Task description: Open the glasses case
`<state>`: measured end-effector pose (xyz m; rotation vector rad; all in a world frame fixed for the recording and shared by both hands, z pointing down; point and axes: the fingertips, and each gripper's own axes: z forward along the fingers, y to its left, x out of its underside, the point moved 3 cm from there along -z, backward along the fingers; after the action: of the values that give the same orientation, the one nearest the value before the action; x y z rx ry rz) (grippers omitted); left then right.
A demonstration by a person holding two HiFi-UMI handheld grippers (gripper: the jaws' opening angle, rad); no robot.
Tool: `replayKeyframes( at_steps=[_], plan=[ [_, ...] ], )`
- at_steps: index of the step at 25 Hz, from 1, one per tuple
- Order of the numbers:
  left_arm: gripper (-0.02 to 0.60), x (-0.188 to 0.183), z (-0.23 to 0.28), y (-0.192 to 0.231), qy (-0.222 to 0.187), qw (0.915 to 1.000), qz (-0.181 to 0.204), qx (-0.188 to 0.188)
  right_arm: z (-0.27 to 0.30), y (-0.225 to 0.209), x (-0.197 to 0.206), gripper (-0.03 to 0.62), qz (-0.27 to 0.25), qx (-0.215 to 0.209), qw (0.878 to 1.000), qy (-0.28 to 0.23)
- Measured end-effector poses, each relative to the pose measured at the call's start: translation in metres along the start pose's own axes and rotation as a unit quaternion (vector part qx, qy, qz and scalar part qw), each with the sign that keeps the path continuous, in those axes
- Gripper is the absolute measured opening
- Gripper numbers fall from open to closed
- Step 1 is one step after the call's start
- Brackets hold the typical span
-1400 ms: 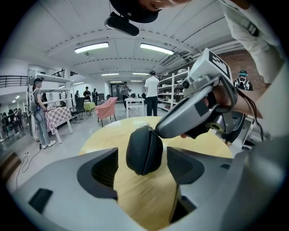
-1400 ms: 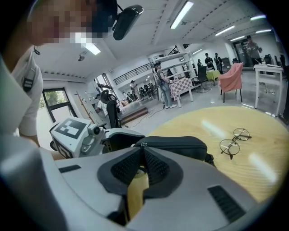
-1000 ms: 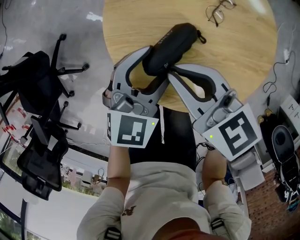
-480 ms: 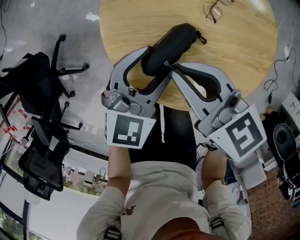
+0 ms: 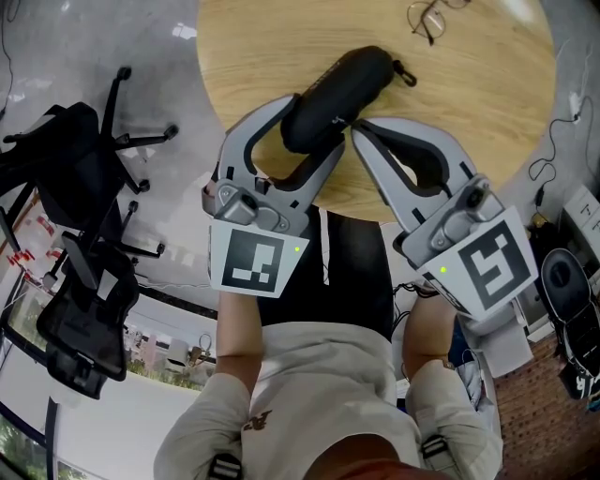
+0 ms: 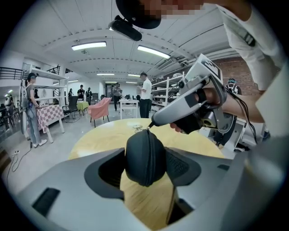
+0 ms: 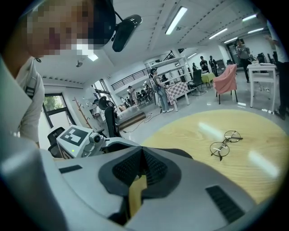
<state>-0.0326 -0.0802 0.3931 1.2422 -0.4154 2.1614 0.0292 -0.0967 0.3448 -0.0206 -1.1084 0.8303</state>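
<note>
A black zipped glasses case (image 5: 345,82) lies slantwise on the round wooden table (image 5: 469,94). My left gripper (image 5: 314,127) is shut on the case's near end, and in the left gripper view both pads press the sides of the glasses case (image 6: 144,155). The right gripper (image 5: 356,126) is shut, its tips at the case's right edge. Seen from the left gripper view, the right gripper (image 6: 151,126) pinches the small zipper pull (image 6: 147,130) on top of the case. In the right gripper view its jaws (image 7: 141,155) meet and hide the pull.
Round wire-framed glasses (image 5: 429,17) lie on the table beyond the case, also visible as glasses (image 7: 225,144) at the right. Black office chairs (image 5: 75,187) stand on the floor to the left. Cables and gear (image 5: 562,281) crowd the right. People stand far back in the room.
The right gripper's shut tips have slid rightwards, from over the case's near part to its right edge. The left gripper and the case have stayed in place.
</note>
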Motion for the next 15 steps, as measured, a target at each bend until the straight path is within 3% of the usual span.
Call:
replayKeyframes(
  at_steps=[15],
  plan=[
    [0.279, 0.0079, -0.0024, -0.0023, 0.003, 0.9999, -0.011, -0.001, 0.0012, -0.0099, 0.004, 0.02, -0.014, 0.027, 1.0, 0.008]
  ],
)
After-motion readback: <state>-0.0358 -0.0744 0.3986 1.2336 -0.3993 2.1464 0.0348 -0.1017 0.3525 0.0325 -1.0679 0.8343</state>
